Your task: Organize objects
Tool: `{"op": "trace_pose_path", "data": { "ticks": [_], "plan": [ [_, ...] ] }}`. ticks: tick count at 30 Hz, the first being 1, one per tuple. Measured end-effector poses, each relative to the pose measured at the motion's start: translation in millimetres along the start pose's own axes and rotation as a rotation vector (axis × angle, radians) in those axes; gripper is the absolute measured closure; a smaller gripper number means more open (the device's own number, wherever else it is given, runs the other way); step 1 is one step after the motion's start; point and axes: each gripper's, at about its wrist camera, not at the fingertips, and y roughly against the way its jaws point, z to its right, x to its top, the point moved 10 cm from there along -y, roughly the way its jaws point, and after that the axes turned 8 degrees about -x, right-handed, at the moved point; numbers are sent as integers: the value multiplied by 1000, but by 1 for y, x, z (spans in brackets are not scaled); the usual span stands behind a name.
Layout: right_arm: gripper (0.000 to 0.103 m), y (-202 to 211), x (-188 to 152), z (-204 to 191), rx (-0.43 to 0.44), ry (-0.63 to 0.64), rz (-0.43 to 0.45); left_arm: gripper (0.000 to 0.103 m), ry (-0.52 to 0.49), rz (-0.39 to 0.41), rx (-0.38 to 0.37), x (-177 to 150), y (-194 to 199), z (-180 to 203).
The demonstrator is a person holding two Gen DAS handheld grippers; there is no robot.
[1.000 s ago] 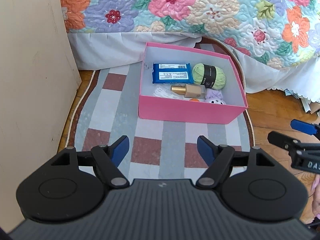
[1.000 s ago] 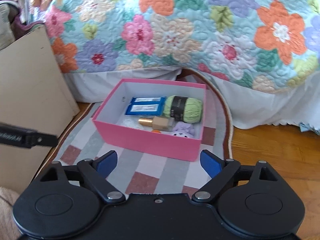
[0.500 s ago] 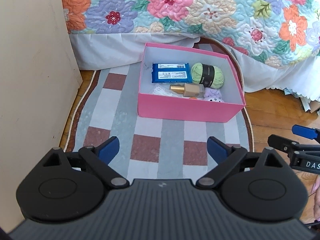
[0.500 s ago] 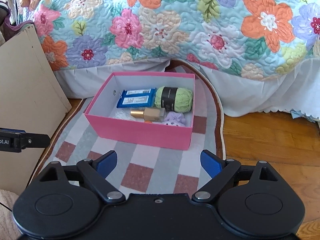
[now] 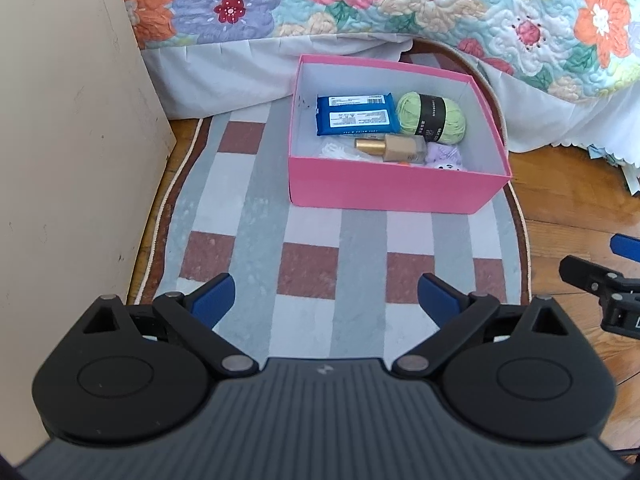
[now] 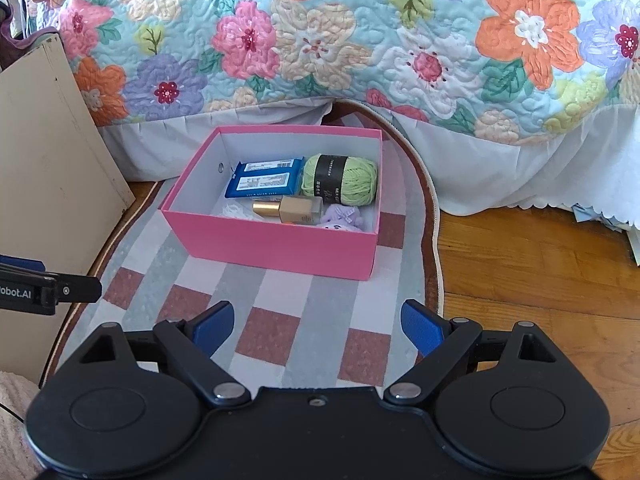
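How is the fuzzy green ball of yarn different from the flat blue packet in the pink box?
The green yarn ball is round, soft and wrapped by a black paper band; the blue packet is flat, rectangular and carries white printed labels. The yarn sits toward the box's right side, the packet toward its left. Both lie side by side at the back of the pink cardboard box.

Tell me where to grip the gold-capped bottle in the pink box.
Grip the bottle across its tan body, coming from above. It lies on its side, cap toward the white item, with the purple toy at its base and the box's near wall close, so a side approach looks blocked.
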Motion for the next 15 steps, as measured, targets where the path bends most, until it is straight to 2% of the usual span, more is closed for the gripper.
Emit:
{"op": "trace_pose_path", "data": {
  "ticks": [10, 15],
  "plan": [
    [10, 0, 0, 1, -8, 5, -9, 4, 18, -26, -5, -3, 0, -4],
    [10, 1, -2, 2, -12, -2, -17, 4, 11, -48, 17, -7, -2, -5]
  ]
}}
